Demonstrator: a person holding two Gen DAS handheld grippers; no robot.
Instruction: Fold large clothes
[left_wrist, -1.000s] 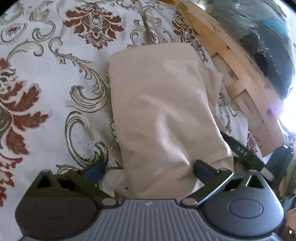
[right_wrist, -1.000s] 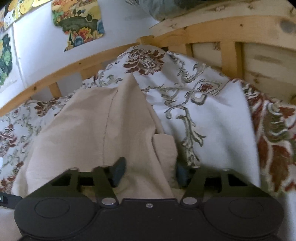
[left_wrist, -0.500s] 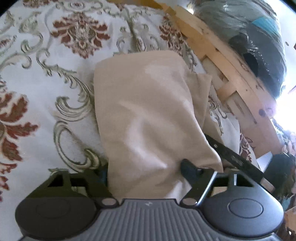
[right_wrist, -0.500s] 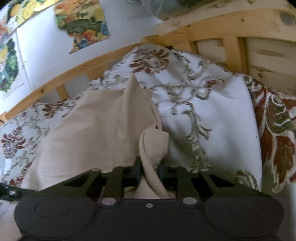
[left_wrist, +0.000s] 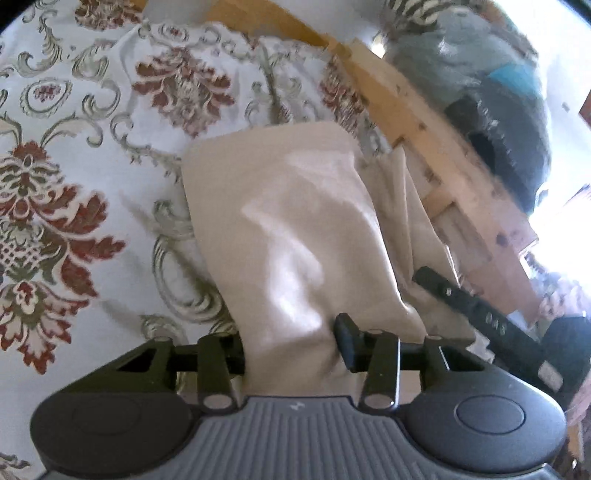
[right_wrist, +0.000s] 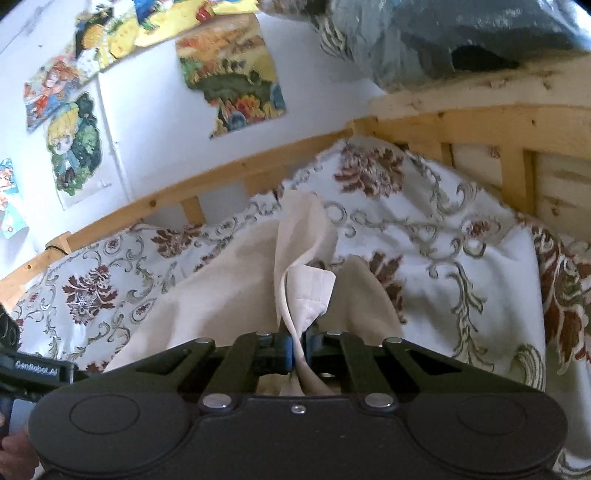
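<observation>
The left claw (left_wrist: 290, 349), jaws just closing, pinches a bunched end of the beige garment (left_wrist: 291, 229); the right claw (right_wrist: 298, 345) clamps its hem above the bedspread (right_wrist: 461, 295).

Right tongs (right_wrist: 298, 345): jaws pinched tight on a hemmed edge of the beige garment (right_wrist: 229, 295).
Garment: gathered, rising from the bed toward the tongs.
Bedspread (right_wrist: 443, 266): white with red-brown floral scrolls, from 9 to 3 o'clock.
Bed frame (right_wrist: 436, 125): pale wood, 10 to 2 o'clock.
Wall stickers (right_wrist: 229, 70): cartoon pictures, 11 o'clock.
Grey bundle (right_wrist: 443, 40): 1 o'clock, on the frame.
</observation>
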